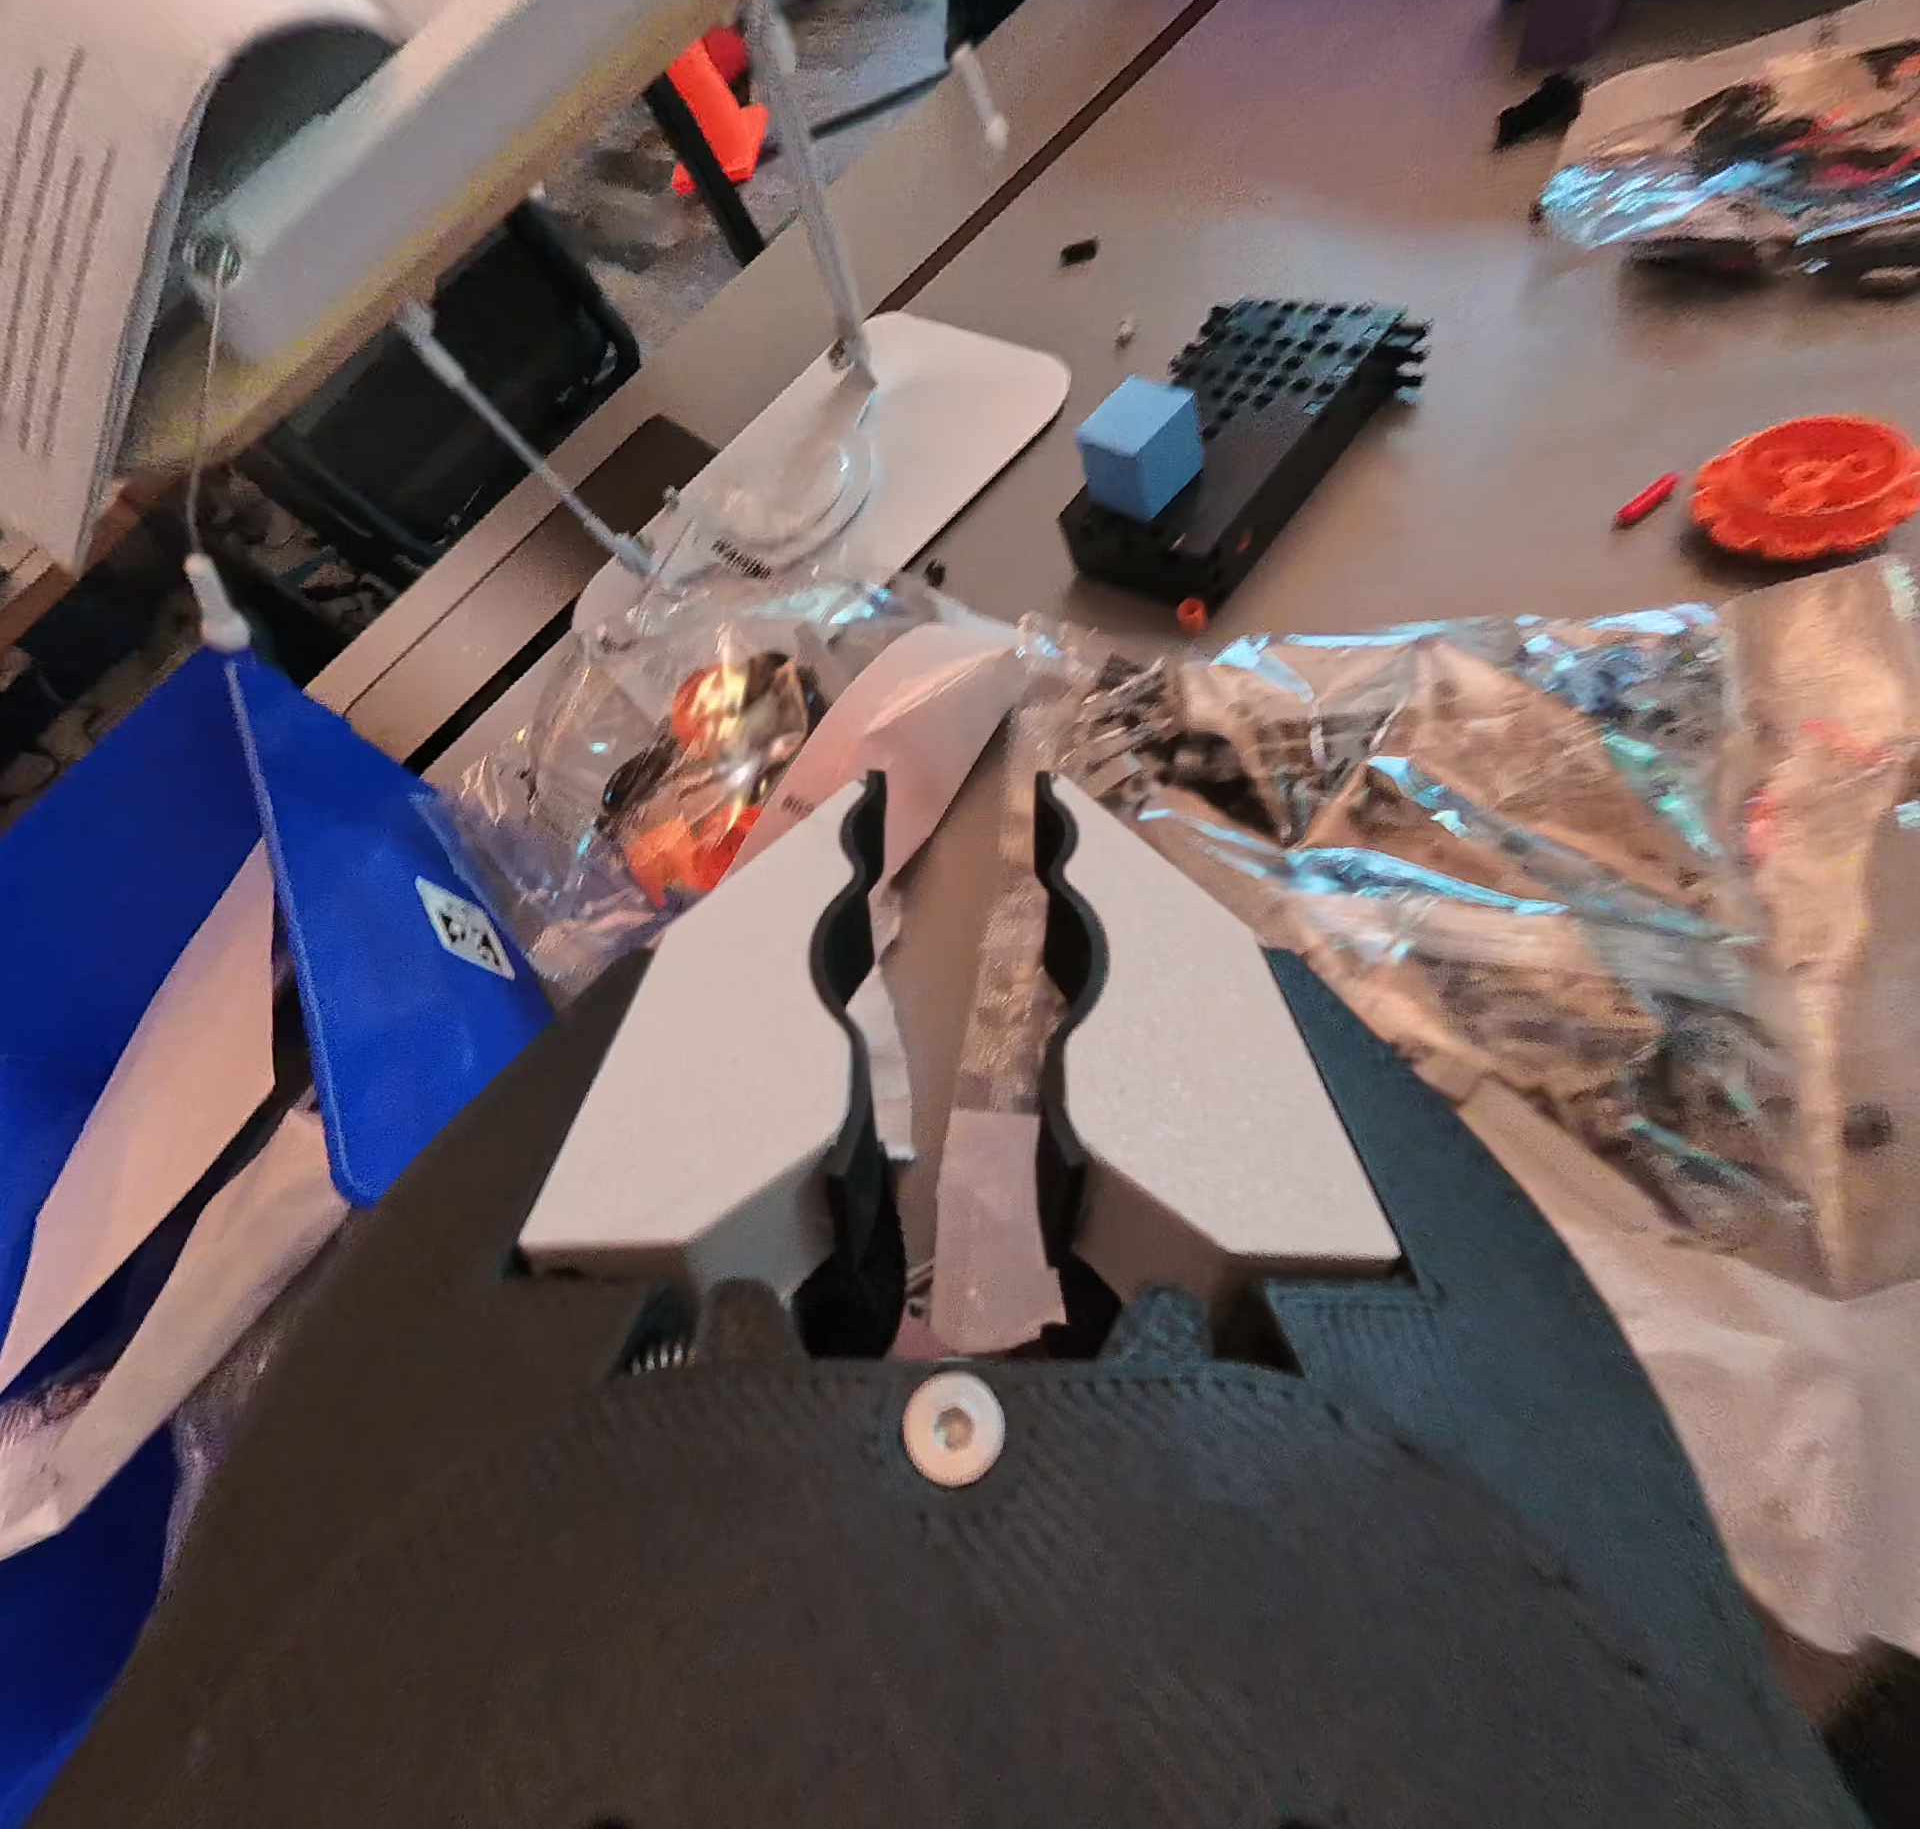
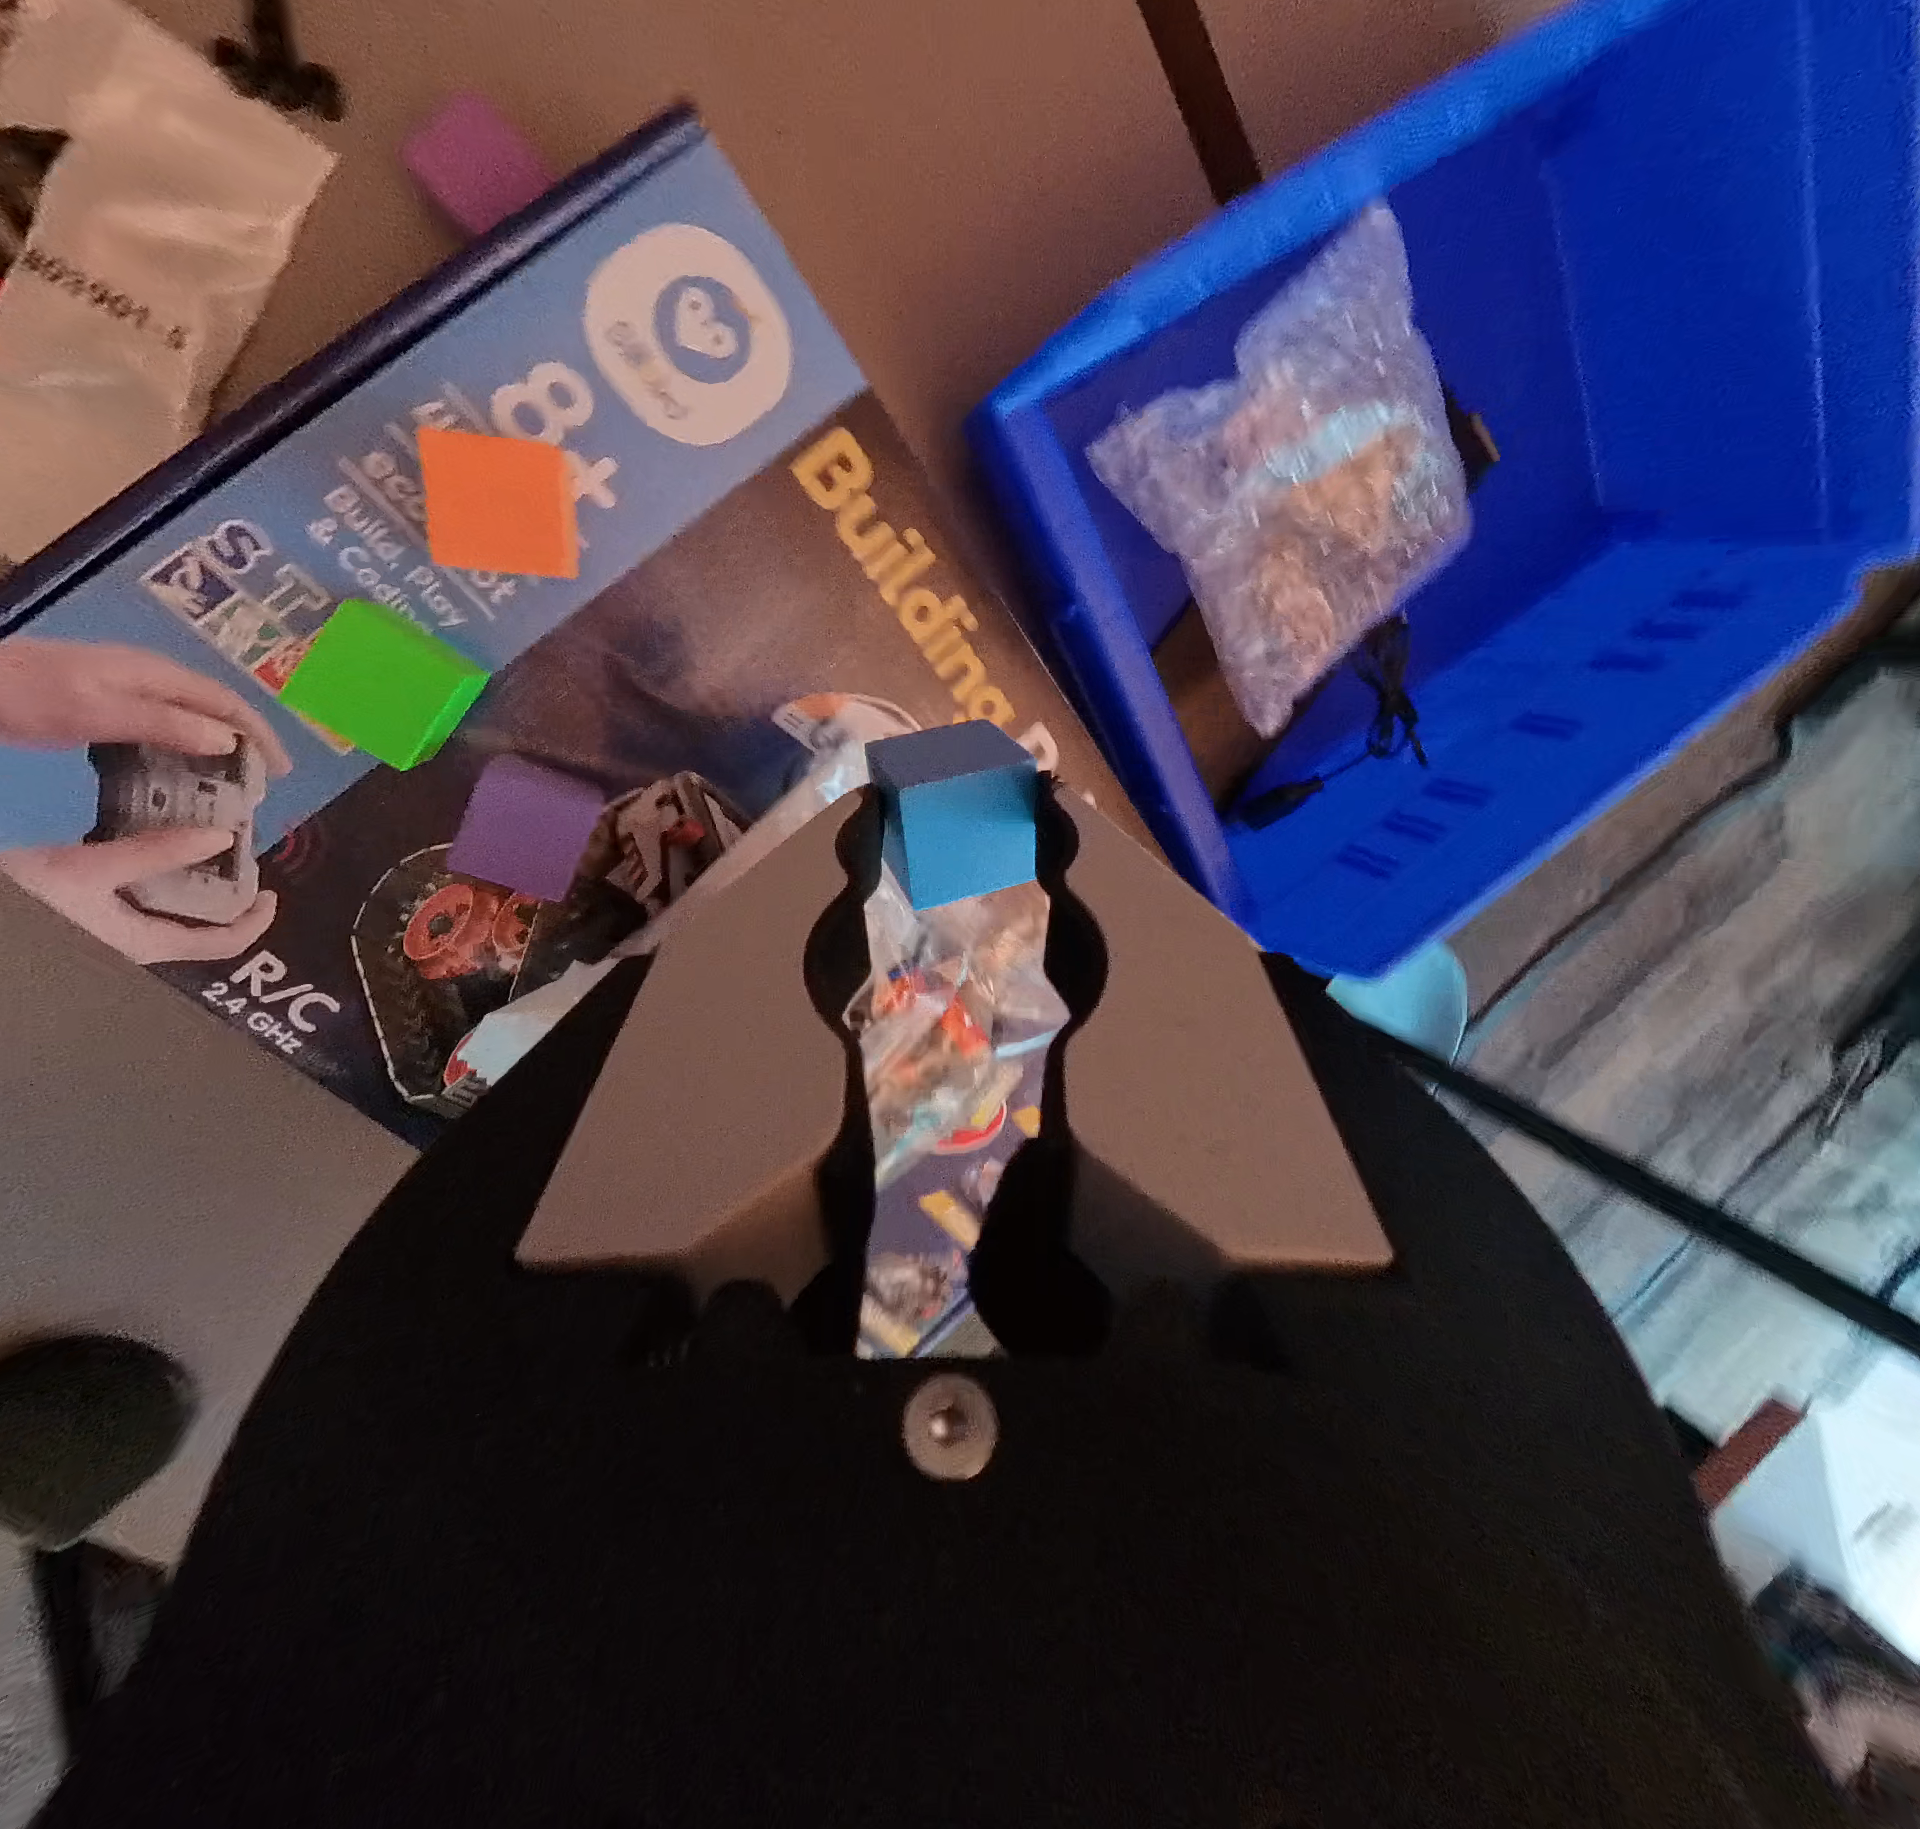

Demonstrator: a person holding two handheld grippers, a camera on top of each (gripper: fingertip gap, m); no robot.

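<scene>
Both claws are narrowed around something: the right gripper (image 2: 954,808) pinches a blue cube (image 2: 956,811) at its very fingertips, while the left gripper (image 1: 954,792) stands partly closed with a strip of crinkled plastic wrap (image 1: 1455,844) and a white paper slip (image 1: 914,709) running down the gap between its jaws; whether the jaws actually press on that strip I cannot tell. Under the right claw spreads the brown tabletop (image 2: 935,65), and on it lies a large printed toy box (image 2: 665,574), flat, reaching beneath the fingers. To the right of the held cube, just beside the box's corner, stands a blue bin (image 2: 1714,449) tipped toward the camera, with a bubble-wrap packet (image 2: 1309,460) leaning inside it and a thin black cord below the packet. On the box lid rest a green cube (image 2: 384,683), an orange cube (image 2: 499,501) and a purple cube (image 2: 525,829), each apart from the others. In the left wrist view the wrap spreads to the right over the table, and a clear bag of orange and black parts (image 1: 707,771) lies just left of the fingertips. Farther off sit a black studded brick assembly (image 1: 1257,449) with a light-blue cube (image 1: 1138,454) on its near end, then an orange gear wheel (image 1: 1808,486) and a small red pin (image 1: 1647,499) just beside it.
</scene>
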